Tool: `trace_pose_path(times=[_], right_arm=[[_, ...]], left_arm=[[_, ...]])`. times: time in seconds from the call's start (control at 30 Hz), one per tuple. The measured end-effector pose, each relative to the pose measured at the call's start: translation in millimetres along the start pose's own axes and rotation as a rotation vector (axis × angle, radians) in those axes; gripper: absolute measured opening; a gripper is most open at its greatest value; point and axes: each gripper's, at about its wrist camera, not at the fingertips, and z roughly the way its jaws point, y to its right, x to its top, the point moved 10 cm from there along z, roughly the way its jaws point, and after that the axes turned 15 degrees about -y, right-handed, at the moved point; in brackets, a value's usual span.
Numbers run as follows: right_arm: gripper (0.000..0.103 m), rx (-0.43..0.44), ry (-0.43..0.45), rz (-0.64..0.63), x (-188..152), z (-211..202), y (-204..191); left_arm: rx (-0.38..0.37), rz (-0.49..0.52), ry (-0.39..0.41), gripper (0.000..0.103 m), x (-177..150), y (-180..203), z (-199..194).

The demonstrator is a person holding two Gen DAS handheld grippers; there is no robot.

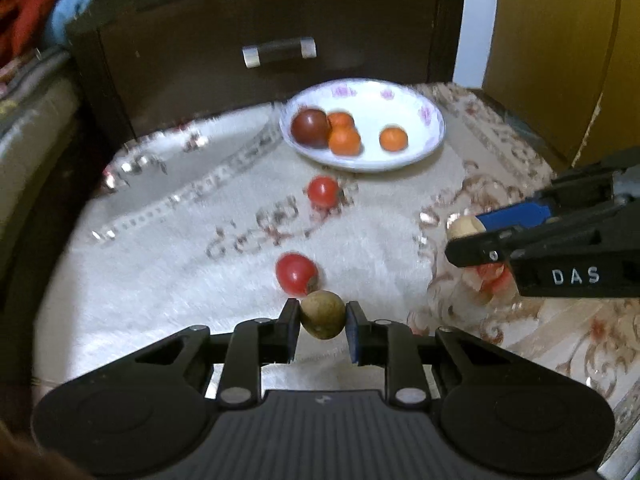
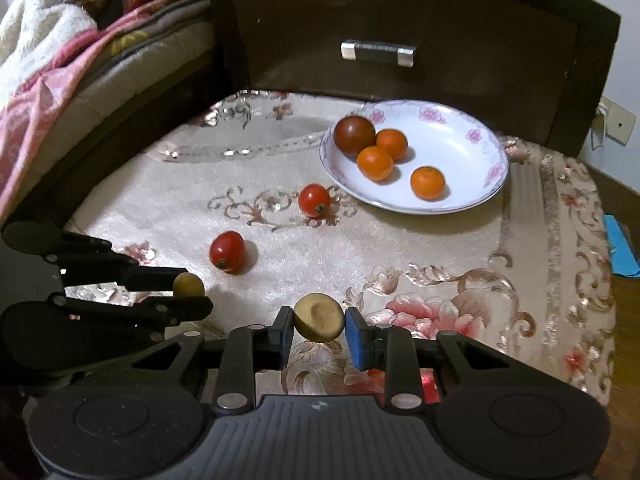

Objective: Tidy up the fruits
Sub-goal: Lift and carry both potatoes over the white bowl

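In the left wrist view my left gripper is shut on a small brown round fruit, held a little above the cloth. My right gripper comes in from the right, shut on a pale tan fruit. In the right wrist view the right gripper pinches its brown fruit, and the left gripper at the left holds its fruit. Two red tomatoes lie on the cloth. The white flowered plate holds a dark red fruit and three oranges.
A dark wooden drawer front with a metal handle stands right behind the plate. A bed with blankets runs along the left. The floral plush cloth covers the surface; a blue item lies past its right edge.
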Motion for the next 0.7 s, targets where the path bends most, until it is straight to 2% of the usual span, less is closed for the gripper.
trace_pose_path(times=[0.13, 0.3, 0.43, 0.7], right_arm=[[0.022, -0.004, 0.028, 0.022, 4.3, -15.8, 5.3], [0.022, -0.01, 0.074, 0.049, 13.2, -31.9, 15.9], [0.022, -0.013, 0.099, 0.085, 26.2, -31.6, 29.9], [0.022, -0.029, 0.133, 0.119, 66.2, -17.9, 63.3]], left_arm=[[0.004, -0.015, 0.036, 0.033, 20.4, 0.5, -21.8], [-0.009, 0.011, 0.077, 0.033, 53.8, 7.7, -26.9], [-0.025, 0.019, 0.097, 0.033, 81.8, 9.4, -18.2], [-0.032, 0.024, 0.086, 0.033, 123.7, 8.7, 19.2]])
